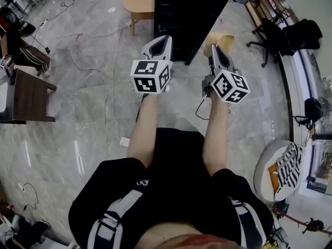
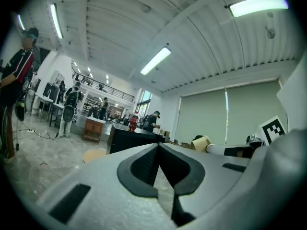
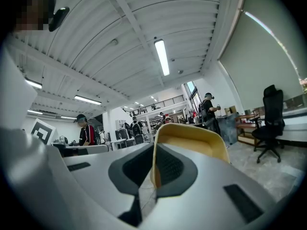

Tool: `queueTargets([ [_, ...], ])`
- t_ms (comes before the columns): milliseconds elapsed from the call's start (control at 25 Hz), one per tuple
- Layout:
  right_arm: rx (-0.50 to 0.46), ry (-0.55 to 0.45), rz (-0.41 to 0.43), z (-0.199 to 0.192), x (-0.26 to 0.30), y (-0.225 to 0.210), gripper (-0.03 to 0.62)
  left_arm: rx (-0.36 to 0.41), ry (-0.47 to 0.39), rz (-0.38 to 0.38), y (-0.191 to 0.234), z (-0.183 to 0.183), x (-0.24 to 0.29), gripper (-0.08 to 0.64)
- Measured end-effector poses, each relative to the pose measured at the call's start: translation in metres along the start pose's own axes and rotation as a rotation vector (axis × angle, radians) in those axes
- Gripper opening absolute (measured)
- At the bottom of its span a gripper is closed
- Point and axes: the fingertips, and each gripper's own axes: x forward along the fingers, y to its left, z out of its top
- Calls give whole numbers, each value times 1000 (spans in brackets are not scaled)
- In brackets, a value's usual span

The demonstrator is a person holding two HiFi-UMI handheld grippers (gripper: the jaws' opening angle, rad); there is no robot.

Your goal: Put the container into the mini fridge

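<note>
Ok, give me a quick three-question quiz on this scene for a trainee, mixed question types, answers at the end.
1. Multiple choice: which gripper holds the container? A left, B right, C neither.
2. True or false: the left gripper is shut with nothing between its jaws.
3. Fill in: the fridge ahead of the grippers is ___ in colour.

Key:
1. B. The right gripper is clamped on the container's rim.
2. True.
3. Black.
</note>
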Motion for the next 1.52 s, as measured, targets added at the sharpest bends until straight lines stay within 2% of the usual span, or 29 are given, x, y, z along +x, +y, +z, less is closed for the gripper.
queueTargets([
  [240,-7,46,19,-13,7,-2,18,-31,19,14,2,-12,8,6],
  [440,12,74,43,-23,35,-15,18,-43,38,43,15,-21,26,6],
  [560,19,97,74,-31,57,-17,18,-52,46,82,32,-25,35,6],
  [680,-15,138,107,-42,82,-12,18,-67,64,121,50,-34,47,6],
  [920,-50,219,147,-66,126,-28,18,-101,135,232,79,-70,80,6],
  [1120,4,272,139,-89,160,-64,18,-105,192,254,91,-91,122,6],
  [1320,77,288,133,-95,185,-100,18,-93,236,260,89,-100,158,6],
  [1520,120,340,111,-120,194,-115,18,-101,316,244,91,-124,172,6],
])
